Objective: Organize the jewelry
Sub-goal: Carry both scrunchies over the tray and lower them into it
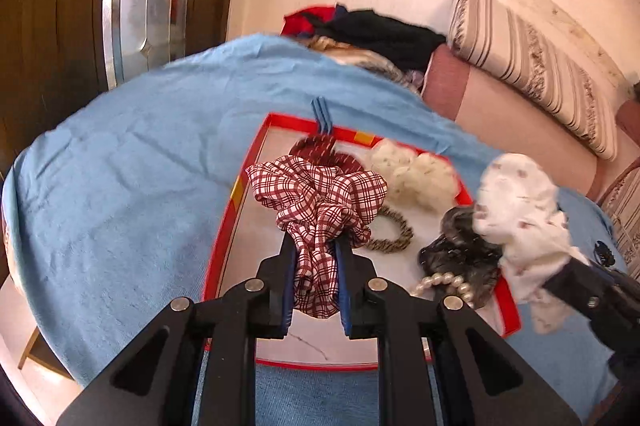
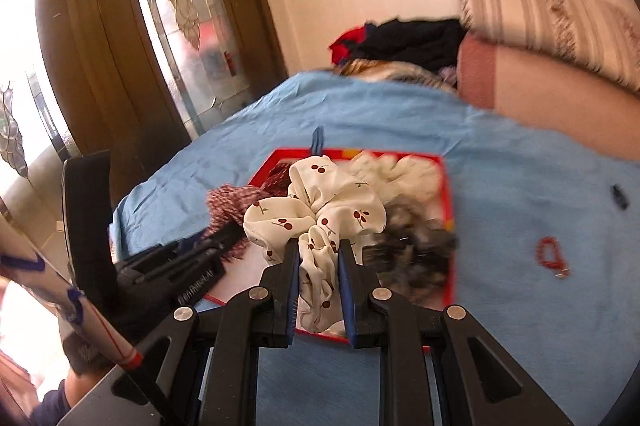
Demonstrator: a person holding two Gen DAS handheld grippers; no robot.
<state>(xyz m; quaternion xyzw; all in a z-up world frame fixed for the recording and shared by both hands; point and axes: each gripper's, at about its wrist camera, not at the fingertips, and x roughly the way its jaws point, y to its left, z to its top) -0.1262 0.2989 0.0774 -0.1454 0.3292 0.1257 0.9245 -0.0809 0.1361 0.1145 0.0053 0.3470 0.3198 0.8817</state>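
Scrunchies (image 1: pixel 320 194) fill a red-rimmed tray (image 1: pixel 236 202) on blue cloth (image 1: pixel 120 166).

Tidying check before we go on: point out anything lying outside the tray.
A small red bracelet and a dark clip lie loose on the blue cloth, right of the red tray.

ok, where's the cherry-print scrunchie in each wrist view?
Left wrist: cherry-print scrunchie at right edge, blurred, held in the right gripper above the red tray.
Right wrist: bottom centre, clamped in that gripper's jaws.
Shared landmark: blue clip on the tray's far rim.
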